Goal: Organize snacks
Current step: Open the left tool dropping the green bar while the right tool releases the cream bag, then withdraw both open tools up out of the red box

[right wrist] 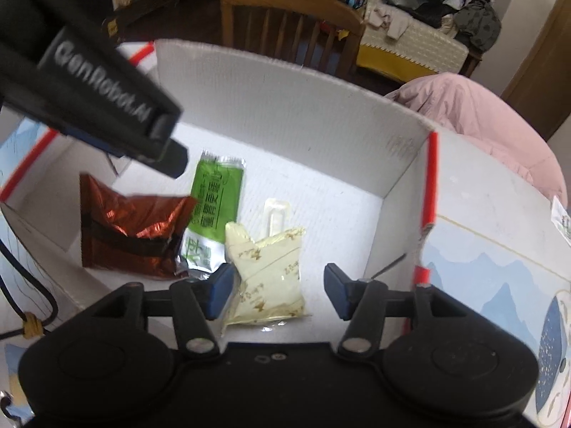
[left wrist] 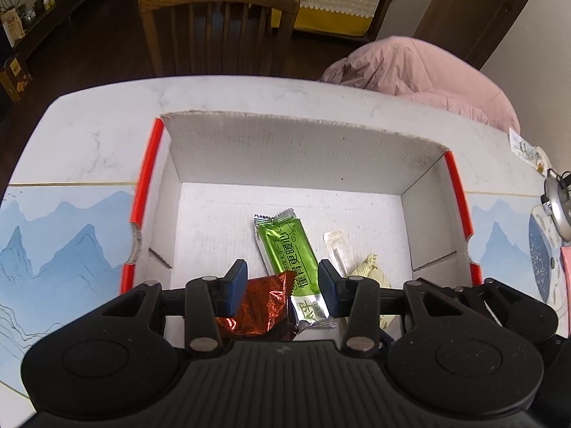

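A white cardboard box with red edges sits on the table. Inside lie a green snack bar, a red-brown foil packet, a small clear packet and a cream packet. My left gripper is open above the foil packet and the green bar. In the right wrist view the box wall holds the foil packet, green bar, clear packet and cream packet. My right gripper is open over the cream packet. The left gripper hangs at upper left.
A wooden chair stands behind the table. A pink jacket lies at the far right. The tabletop has a blue mountain print. A plate and a metal object sit at the right edge.
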Tool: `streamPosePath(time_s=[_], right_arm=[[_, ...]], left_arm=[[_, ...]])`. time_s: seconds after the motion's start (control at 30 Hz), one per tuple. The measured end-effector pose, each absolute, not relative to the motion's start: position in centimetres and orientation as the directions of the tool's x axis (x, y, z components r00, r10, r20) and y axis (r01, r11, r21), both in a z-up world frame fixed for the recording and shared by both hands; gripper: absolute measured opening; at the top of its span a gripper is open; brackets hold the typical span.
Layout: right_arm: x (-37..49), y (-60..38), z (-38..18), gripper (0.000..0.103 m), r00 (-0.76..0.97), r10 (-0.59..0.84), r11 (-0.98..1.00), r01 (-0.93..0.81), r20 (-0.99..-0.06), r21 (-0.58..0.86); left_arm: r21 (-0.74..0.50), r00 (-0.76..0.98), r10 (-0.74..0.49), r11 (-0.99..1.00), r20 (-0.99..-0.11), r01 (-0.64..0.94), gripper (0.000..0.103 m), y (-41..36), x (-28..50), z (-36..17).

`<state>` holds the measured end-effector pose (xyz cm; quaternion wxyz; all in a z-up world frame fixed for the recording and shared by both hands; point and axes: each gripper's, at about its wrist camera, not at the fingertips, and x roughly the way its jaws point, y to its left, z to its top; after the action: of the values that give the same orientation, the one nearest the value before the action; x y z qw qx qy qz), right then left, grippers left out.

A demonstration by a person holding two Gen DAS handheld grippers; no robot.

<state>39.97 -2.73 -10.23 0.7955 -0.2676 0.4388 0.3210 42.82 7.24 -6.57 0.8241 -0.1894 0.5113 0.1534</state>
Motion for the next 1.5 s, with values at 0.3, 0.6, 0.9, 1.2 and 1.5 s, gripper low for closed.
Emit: streamPosePath(time_s=[0.3, 0.6, 0.9, 1.2, 1.5], right_arm=[[38.2, -5.2, -4.8, 0.064, 0.449, 0.368, 0.71, -0.701, -0.814, -0.065], [34.8, -6.9, -0.9, 0.071, 0.479, 0.424, 0.743, -0.67, -0.769, -0.008], [30.1, -7.8, 2.1, 0.081, 0.504, 0.485, 0.736, -0.676, -0.715, 0.023], [25.9, -9.6, 3.4, 0.091, 0.516, 0.525, 0.738, -0.673, -0.677, 0.059], [22.3, -11.5, 2.8, 0.097, 0.526, 0.539, 0.749, -0.657, -0.658, 0.087]], left_arm=[[-0.196, 0.5, 0.042, 0.89, -0.865, -0.413, 0.043, 7.3, 39.3, -3.1], [-0.203, 0.559, 0.045, 0.906, -0.828, -0.373, 0.043, 6.6, 34.8, 0.0], [-0.203, 0.61, 0.047, 0.92, -0.791, -0.334, 0.043, 5.8, 29.6, 2.5], [-0.215, 0.654, 0.032, 0.931, -0.755, -0.294, 0.05, 5.1, 24.2, 4.1], [-0.226, 0.676, 0.006, 0.94, -0.737, -0.255, 0.067, 4.6, 19.2, 3.6]])
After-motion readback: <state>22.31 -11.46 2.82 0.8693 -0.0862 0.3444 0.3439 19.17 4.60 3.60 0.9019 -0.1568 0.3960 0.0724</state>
